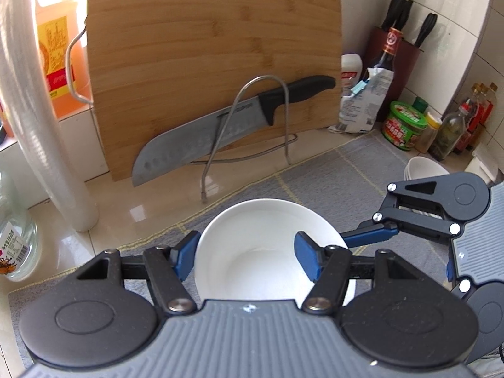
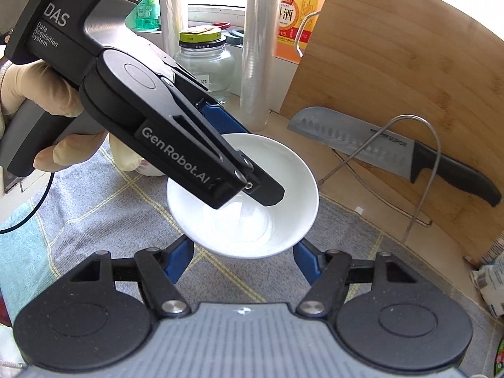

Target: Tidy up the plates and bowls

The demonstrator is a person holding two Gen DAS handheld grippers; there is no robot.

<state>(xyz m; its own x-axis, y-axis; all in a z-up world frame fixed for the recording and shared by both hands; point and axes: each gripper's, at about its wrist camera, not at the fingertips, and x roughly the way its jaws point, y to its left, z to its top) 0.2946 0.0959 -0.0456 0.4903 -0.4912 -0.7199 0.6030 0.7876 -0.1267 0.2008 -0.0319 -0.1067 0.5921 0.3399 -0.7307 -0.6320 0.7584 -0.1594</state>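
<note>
left gripper [image 1: 247,256] spread, one finger inside, one outside the round white ceramic bowl [image 1: 271,245] on the grey checked mat [image 1: 346,173] | right gripper [image 2: 242,260] spread, empty — just beside it | progress: early — white bowl stack [image 1: 420,167] waits; nothing stacked here.

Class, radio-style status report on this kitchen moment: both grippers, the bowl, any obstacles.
Left gripper open, fingers straddling white bowl rim. Right gripper open, just short of the bowl. Bowl on grey mat. Stacked bowls at right; knife and rack behind.
</note>
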